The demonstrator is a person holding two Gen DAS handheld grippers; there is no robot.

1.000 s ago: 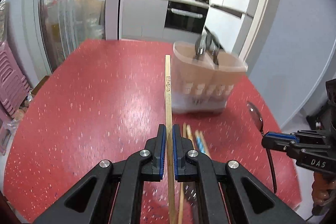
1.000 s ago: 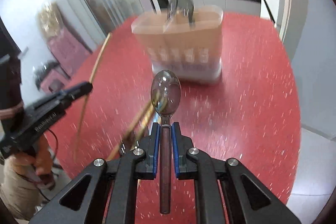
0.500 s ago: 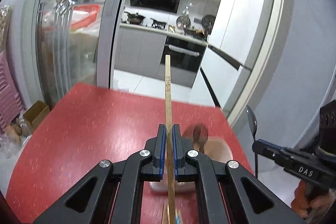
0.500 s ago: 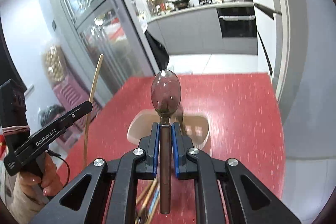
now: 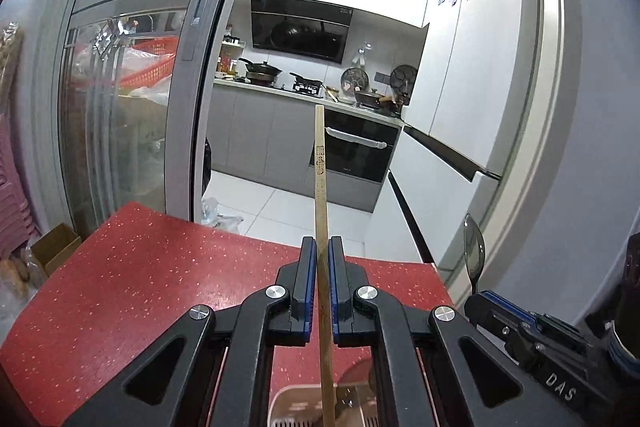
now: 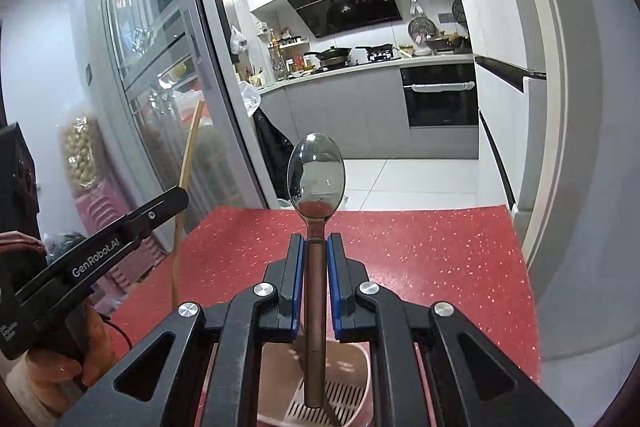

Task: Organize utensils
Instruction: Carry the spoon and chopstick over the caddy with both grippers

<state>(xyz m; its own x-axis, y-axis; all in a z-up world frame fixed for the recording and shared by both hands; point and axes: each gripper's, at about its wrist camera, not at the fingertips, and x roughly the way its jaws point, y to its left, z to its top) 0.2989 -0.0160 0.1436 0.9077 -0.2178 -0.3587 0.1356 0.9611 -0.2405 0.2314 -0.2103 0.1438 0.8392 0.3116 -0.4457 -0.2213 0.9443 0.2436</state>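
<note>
My left gripper (image 5: 322,247) is shut on a long wooden chopstick (image 5: 320,163) that stands nearly upright; its lower end hangs over the pinkish utensil holder (image 5: 296,403) at the bottom of the left wrist view. My right gripper (image 6: 316,241) is shut on the handle of a metal spoon (image 6: 316,175), bowl up. The spoon's handle end hangs just above the holder (image 6: 352,363) and its slotted floor. Each view shows the other gripper to the side: the right gripper (image 5: 476,297) with the spoon (image 5: 474,253), the left gripper (image 6: 182,193) with the chopstick (image 6: 188,151).
The red speckled table (image 5: 120,287) lies beneath both grippers, its far edge facing a kitchen doorway. A glass sliding door (image 5: 120,107) stands at the left. A person's hand (image 6: 52,367) grips the left tool's handle. Pink stools (image 6: 108,223) stand beside the table.
Both grippers rose and tilted up, each still clamped on its utensil. The holder slid from ahead on the table to right underneath them. The loose chopsticks on the table left view.
</note>
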